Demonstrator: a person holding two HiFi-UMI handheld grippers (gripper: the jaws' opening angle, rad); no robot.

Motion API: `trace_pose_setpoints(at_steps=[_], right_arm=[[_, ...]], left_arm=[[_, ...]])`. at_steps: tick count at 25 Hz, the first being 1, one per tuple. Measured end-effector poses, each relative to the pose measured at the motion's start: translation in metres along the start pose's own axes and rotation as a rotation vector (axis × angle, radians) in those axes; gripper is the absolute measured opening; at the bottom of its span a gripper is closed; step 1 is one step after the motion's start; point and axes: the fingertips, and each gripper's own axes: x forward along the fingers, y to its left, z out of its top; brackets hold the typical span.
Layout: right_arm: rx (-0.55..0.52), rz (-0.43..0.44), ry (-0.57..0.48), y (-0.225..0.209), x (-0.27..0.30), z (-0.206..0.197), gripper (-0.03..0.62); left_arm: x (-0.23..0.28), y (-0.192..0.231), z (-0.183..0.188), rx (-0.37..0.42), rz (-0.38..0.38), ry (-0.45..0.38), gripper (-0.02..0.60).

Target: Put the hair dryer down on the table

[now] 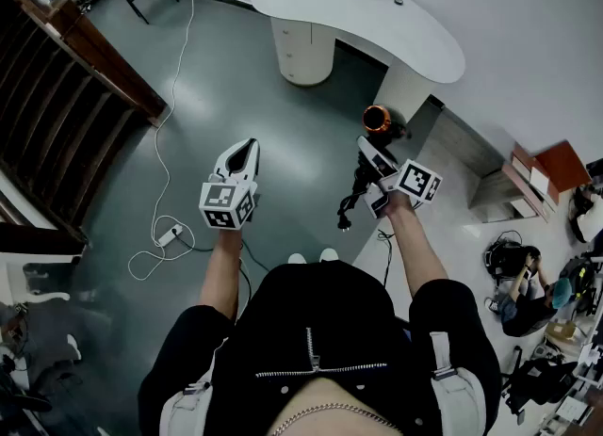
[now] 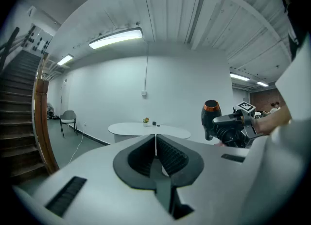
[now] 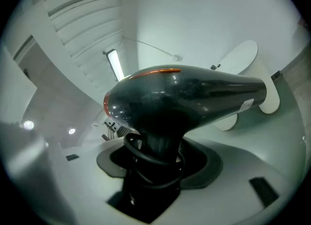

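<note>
In the right gripper, held up level, well short of the far white table: hair dryer. Jaws spread wide, pinching its handle, with the cord looped round. Likely rigid, top-heavy, with a slick shell, so the handle is the place to hold. Left gripper pressed together, empty.

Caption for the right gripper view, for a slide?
Right hand-held gripper holds black hair dryer by its cord-wrapped handle.

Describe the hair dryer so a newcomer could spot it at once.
Find the white curved table by the far wall. Nearer the person, the right gripper holds the hair dryer by its handle: black body, the only thing with an orange ring.
</note>
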Motion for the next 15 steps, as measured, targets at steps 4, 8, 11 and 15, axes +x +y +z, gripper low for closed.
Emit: trace_pose_setpoints(at_steps=[4,8,11,15], right_arm=[[0.002,-0.007,0.0,-0.007,-0.007,0.003,0.259],[-0.037,0.004,0.008,-0.004,-0.011,0.004,0.259],[-0.07,0.02,0.03,-0.001,-0.014,0.003,0.259],[-0.09,0.043,0.06,-0.002,-0.019,0.002,0.259]], left_arm=[[0.001,-0.006,0.0,-0.001,0.0,0.0,0.028],[0.003,-0.011,0.001,-0.002,0.002,0.003,0.028],[0.005,-0.018,0.0,-0.004,0.003,0.007,0.028],[0.011,-0.03,-0.004,-0.012,0.011,0.015,0.028]])
